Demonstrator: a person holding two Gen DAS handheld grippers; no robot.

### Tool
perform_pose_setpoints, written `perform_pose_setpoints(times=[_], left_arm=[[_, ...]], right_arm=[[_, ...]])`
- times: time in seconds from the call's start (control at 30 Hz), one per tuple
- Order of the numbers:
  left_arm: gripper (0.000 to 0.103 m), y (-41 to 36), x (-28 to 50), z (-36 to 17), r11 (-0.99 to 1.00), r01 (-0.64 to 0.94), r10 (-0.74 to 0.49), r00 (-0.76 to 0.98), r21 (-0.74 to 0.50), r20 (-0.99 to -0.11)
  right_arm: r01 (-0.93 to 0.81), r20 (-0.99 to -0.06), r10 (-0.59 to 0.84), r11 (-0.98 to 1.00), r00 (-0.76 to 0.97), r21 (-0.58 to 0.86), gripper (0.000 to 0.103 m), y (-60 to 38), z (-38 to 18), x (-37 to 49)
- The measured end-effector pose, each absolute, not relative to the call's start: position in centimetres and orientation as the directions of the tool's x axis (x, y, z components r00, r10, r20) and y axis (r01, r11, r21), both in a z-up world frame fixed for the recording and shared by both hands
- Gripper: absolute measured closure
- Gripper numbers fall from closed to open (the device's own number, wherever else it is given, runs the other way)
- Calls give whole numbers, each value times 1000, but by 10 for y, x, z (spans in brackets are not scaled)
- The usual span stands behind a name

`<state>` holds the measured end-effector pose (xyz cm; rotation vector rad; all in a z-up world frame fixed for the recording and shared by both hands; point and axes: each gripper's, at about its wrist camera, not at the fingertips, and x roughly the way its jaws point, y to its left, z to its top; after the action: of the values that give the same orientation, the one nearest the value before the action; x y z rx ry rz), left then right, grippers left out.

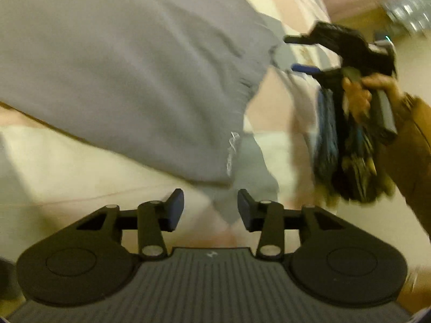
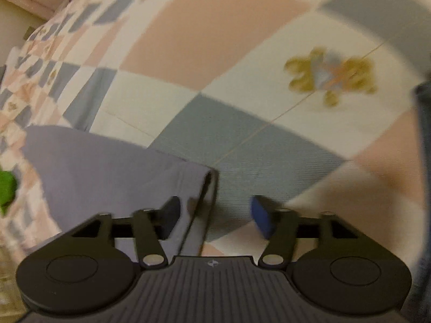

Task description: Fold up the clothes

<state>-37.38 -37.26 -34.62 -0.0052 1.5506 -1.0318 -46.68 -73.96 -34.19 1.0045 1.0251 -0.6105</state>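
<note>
A grey garment (image 1: 129, 75) lies spread on a checked bedsheet (image 1: 67, 167) and fills the upper left of the left wrist view. My left gripper (image 1: 210, 208) is open and empty, just below the garment's lower corner. My right gripper (image 1: 296, 53) shows at the right of the left wrist view, open beside the garment's right edge. In the right wrist view my right gripper (image 2: 215, 215) is open, with the folded grey garment's edge (image 2: 199, 196) lying between its jaws, nearer the left finger. The frames are blurred.
The bedsheet (image 2: 210, 40) has pink, grey and cream squares with a bear print (image 2: 330, 76). A dark patterned cloth (image 1: 347, 156) hangs below the hand on the right. A green item (image 2: 6, 188) lies at the left edge. Blue fabric (image 2: 423, 134) shows far right.
</note>
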Motion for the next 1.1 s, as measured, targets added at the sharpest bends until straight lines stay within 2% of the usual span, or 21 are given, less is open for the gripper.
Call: perform_pose_setpoints(times=[0.1, 0.2, 0.37, 0.43, 0.57, 0.63, 0.77, 0.83, 0.87, 0.93, 0.97, 1.0, 1.03, 1.07, 1.1], left_arm=[[61, -323, -341, -327, 701, 489, -513, -159, -519, -843], [62, -258, -278, -318, 852, 335, -435, 22, -403, -900], [63, -155, -149, -294, 962, 105, -269, 210, -252, -940], [62, -119, -98, -284, 975, 33, -222, 250, -221, -943], [60, -68, -3, -279, 976, -18, -205, 284, -219, -937], [59, -47, 50, -287, 960, -45, -252, 283, -275, -925], [58, -20, 150, -302, 942, -76, -299, 251, -326, -921], [50, -27, 187, -310, 951, -67, -282, 224, -303, -933], [48, -28, 204, -316, 952, -49, -286, 208, -302, -935], [45, -32, 230, -329, 961, -26, -268, 168, -276, -949], [46, -35, 238, -337, 963, -15, -264, 153, -270, -952], [57, -36, 242, -343, 962, -11, -268, 140, -272, -953], [88, -33, 244, -345, 955, -14, -293, 127, -297, -948], [103, -30, 246, -347, 947, -17, -318, 113, -322, -941], [103, -26, 247, -348, 937, -17, -345, 105, -349, -933]], right_arm=[[802, -876, 14, 395, 482, 448, 36, -719, -327, -480], [789, -844, 43, 333, 534, 516, 36, -705, -325, -483], [694, -763, 142, 338, 630, 636, 37, -667, -326, -430], [642, -755, 173, 428, 632, 636, 44, -633, -325, -390], [487, -793, 177, 705, 583, 515, 48, -530, -320, -297], [391, -804, 186, 798, 564, 459, 48, -468, -320, -252], [235, -820, 220, 890, 528, 390, 48, -347, -324, -168], [158, -833, 219, 927, 508, 340, 47, -294, -326, -134], [112, -838, 210, 946, 503, 304, 46, -272, -326, -121], [17, -849, 166, 979, 501, 201, 32, -227, -327, -97], [-28, -853, 139, 989, 503, 144, 31, -209, -328, -87], [-57, -857, 106, 994, 504, 89, 31, -197, -330, -81], [-84, -860, 71, 996, 506, 33, 32, -186, -332, -75], [-109, -873, 36, 994, 486, -20, 37, -175, -338, -68], [-130, -885, 27, 991, 464, -39, 69, -170, -344, -64]])
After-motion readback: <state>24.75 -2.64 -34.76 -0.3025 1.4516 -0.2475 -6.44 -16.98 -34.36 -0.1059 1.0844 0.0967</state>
